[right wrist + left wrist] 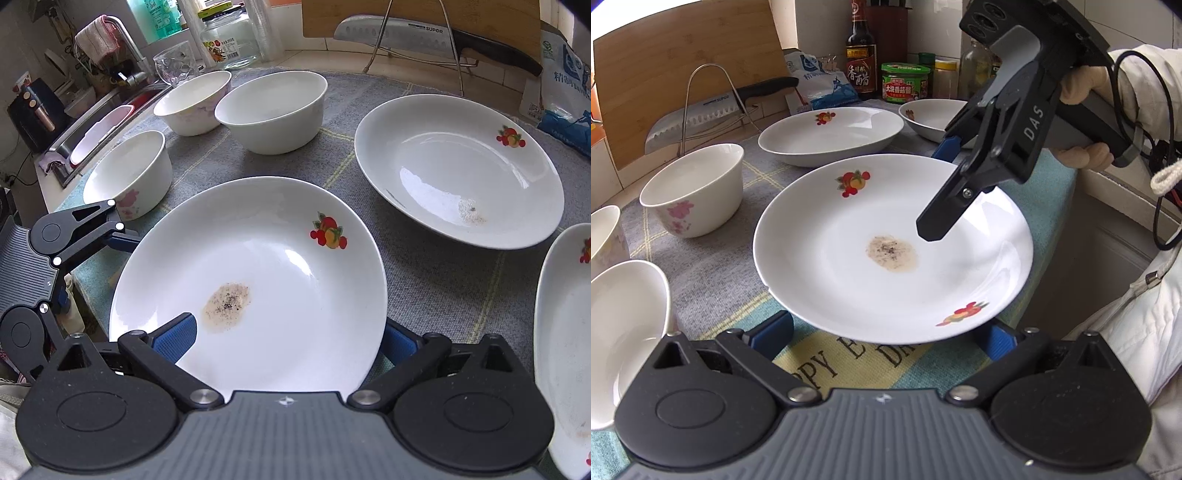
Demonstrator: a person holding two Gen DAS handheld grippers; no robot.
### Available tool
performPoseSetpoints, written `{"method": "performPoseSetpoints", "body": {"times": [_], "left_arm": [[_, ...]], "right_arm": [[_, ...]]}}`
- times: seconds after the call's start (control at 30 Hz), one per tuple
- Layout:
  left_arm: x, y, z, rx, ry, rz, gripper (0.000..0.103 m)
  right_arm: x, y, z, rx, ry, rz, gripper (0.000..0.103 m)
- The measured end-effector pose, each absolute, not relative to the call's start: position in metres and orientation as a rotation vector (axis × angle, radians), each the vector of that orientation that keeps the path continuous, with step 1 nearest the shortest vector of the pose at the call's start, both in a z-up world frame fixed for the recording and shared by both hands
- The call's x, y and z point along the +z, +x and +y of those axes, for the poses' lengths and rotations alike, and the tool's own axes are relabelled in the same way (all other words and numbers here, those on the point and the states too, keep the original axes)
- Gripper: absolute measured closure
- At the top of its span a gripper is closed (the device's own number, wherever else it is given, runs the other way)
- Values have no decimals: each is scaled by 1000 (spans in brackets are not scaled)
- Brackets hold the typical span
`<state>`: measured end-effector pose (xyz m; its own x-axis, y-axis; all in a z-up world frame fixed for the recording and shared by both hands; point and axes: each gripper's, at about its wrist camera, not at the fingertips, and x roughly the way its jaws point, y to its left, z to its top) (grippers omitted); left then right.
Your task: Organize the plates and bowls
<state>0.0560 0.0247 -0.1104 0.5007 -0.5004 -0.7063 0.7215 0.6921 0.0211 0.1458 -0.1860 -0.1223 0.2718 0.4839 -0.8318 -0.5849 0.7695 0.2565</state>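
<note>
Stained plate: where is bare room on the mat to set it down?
Bare mat lies between the stained plate, the deep plate and the plate at the right edge. A narrower strip runs between the stained plate and the flowered bowl. The two far bowls stand crowded.

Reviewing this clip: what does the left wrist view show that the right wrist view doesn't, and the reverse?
Only the left wrist view shows the vinegar bottle, the green-lidded jar and the person's hand holding the right gripper, which straddles the stained plate's far rim.

Only the right wrist view shows the sink, the faucet, a drinking glass, a large glass jar and the left gripper from outside.

Both show the stained plate, the deep plate behind it, flowered bowls, the knife on its rack and the grey cloth.
</note>
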Motion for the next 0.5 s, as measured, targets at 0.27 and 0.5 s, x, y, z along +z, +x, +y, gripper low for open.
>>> {"method": "performPoseSetpoints", "body": {"times": [0.27,0.5], "left_arm": [[-109,56,21,-762,350,727,1],[-108,54,19,-773,371,718,1]], "right_arm": [[-118,174,-195,791,11,1179,0],[-116,182,-188,836,12,1224,0]]}}
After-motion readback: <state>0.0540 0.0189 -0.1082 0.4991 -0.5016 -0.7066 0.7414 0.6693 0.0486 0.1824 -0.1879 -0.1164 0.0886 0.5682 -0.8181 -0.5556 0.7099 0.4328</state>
